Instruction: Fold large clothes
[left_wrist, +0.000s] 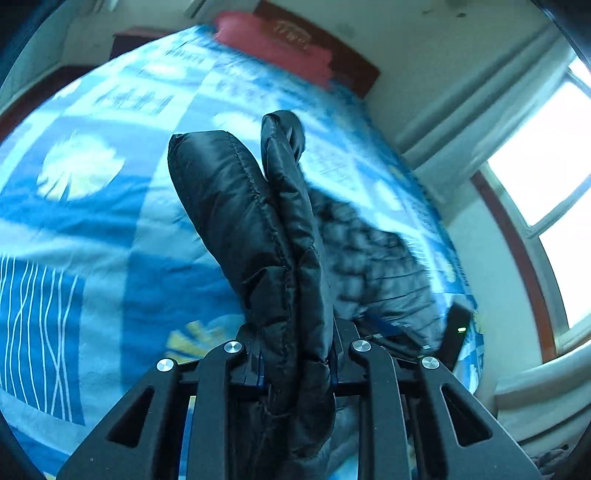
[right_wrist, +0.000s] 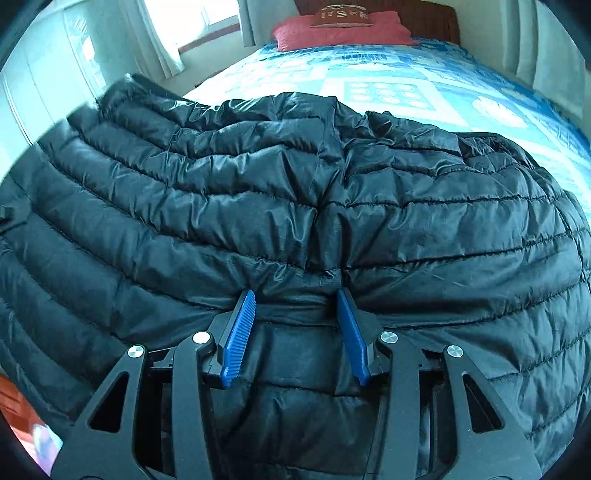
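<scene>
A large black quilted puffer jacket (right_wrist: 295, 206) lies spread on a bed with a blue patterned cover (right_wrist: 424, 85). My left gripper (left_wrist: 295, 369) is shut on a thick folded edge of the jacket (left_wrist: 255, 236), which sticks up between its fingers, lifted above the bed. The jacket's body (left_wrist: 376, 273) trails off to the right behind it. My right gripper (right_wrist: 295, 302) is open, its blue pads (right_wrist: 240, 332) resting on the jacket on either side of a bunched seam, not closed on the cloth.
A red pillow (right_wrist: 343, 31) and dark wooden headboard (right_wrist: 432, 18) are at the bed's far end. A window with white curtains (left_wrist: 535, 155) is at the right. A dark device with a green light (left_wrist: 456, 336) lies by the jacket.
</scene>
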